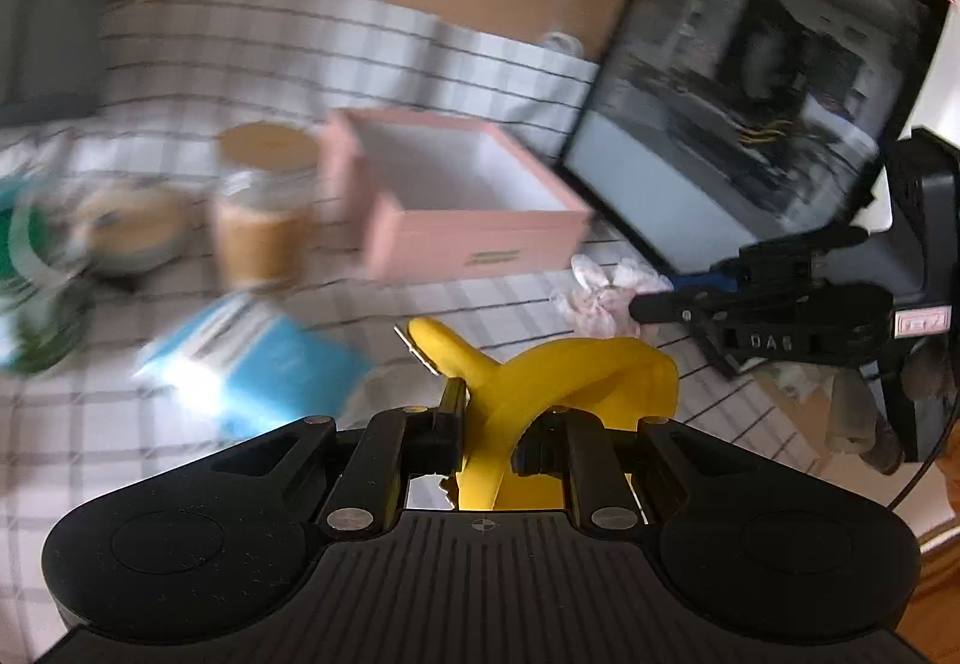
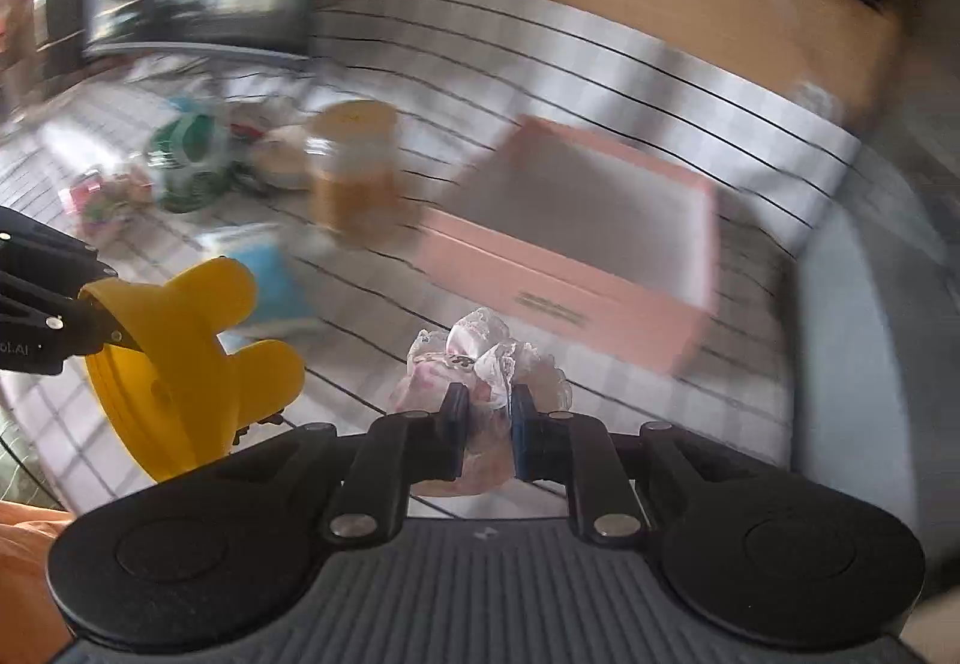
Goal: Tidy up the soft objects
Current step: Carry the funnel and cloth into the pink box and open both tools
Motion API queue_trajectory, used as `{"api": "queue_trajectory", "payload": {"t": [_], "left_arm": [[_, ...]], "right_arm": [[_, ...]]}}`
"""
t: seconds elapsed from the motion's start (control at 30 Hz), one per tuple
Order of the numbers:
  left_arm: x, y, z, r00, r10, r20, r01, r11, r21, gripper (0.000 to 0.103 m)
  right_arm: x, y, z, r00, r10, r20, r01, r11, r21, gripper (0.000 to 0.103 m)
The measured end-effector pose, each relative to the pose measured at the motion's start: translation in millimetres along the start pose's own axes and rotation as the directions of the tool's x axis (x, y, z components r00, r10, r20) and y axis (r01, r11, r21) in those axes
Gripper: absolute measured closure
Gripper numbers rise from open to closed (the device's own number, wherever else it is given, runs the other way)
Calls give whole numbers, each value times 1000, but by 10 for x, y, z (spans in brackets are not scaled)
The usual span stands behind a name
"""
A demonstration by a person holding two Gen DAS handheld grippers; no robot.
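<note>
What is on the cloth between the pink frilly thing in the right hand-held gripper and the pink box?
Nothing: in the right wrist view, only bare checked cloth separates the frilly thing from the pink box.

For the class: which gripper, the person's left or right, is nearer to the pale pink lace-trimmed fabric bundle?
Right. The right gripper is shut on the pale pink lace-trimmed fabric bundle. The left gripper stands apart from it, clamping a yellow soft rubbery toy.

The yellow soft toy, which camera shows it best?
The right wrist view: the yellow soft toy shows nearly whole, side-on, in the left gripper. The left wrist view shows it partly hidden between its own fingers.
</note>
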State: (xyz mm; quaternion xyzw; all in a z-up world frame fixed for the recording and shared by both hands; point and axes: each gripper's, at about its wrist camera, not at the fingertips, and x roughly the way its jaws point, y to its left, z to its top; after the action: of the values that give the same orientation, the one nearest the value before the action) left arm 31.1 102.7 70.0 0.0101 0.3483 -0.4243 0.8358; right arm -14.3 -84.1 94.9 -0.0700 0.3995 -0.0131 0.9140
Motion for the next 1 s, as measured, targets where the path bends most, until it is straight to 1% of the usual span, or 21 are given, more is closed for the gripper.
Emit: {"api": "queue_trajectory", "payload": {"t": [0.1,0.17,0.27,0.3,0.37,0.43,0.47,0.53,0.57,0.63,0.67,0.7,0.73,0.77,0.8,0.83,0.87,0.9,0.93,0.97,1.0], "left_arm": [[104,-115,254,999,-37,23,36,999,28,87],[138,-157,473,997,-53,50,52,998,31,87],[172,-178,899,991,-53,124,53,999,3,87],[180,-202,1008,995,-21,101,26,999,-44,87],[247,-217,1298,989,3,147,8,998,-70,87],[358,-284,1584,985,18,170,-8,998,-59,87],[430,-323,1750,984,25,177,-18,999,-38,86],[595,-322,2009,983,30,179,-29,1000,-9,86],[664,-305,2112,984,32,173,-31,999,-10,86],[908,-263,2307,989,57,135,-54,998,-25,85],[1098,-226,2392,992,74,105,-72,997,-23,83],[1251,-170,2410,993,84,79,-82,996,-30,82],[1453,-93,2411,995,97,38,-95,994,-53,80],[1719,-1,2373,992,115,-44,-118,989,-83,78],[1914,62,2321,985,133,-114,-144,985,-91,77],[2106,106,2238,972,149,-183,-166,983,-79,76],[2250,135,2138,960,162,-229,-180,982,-62,76],[2320,155,2041,953,174,-247,-192,980,-55,76],[2328,163,1975,950,195,-242,-211,976,-45,72],[2328,176,1946,947,200,-252,-217,975,-41,72],[2302,190,1931,947,191,-258,-209,977,-45,72]], "right_arm": [[-87,-213,-88,999,-43,23,42,997,62,89],[-120,-271,-75,997,-59,48,55,995,82,89],[-169,-408,4,991,-81,104,70,992,101,89],[-167,-450,57,989,-86,122,73,991,108,89],[-127,-535,220,981,-101,168,81,989,121,89],[-75,-623,403,970,-117,211,91,988,125,89],[-41,-679,502,964,-125,235,97,987,126,89],[60,-798,701,953,-132,271,100,987,130,88],[122,-848,797,951,-135,277,101,986,133,87],[283,-932,940,952,-136,275,102,986,136,77],[398,-970,985,955,-142,260,108,984,141,67],[456,-977,979,960,-146,237,112,982,150,58],[531,-987,959,967,-144,209,111,980,163,57],[576,-978,895,974,-137,183,105,979,174,57],[605,-965,822,979,-124,160,94,979,181,57],[643,-953,739,984,-109,141,82,979,185,57],[668,-939,658,988,-95,125,71,981,183,57],[687,-919,581,990,-86,112,66,983,173,57],[694,-892,516,991,-83,103,65,985,162,57],[706,-869,455,992,-83,95,68,987,147,57],[706,-862,432,992,-84,91,70,987,141,57]]}}
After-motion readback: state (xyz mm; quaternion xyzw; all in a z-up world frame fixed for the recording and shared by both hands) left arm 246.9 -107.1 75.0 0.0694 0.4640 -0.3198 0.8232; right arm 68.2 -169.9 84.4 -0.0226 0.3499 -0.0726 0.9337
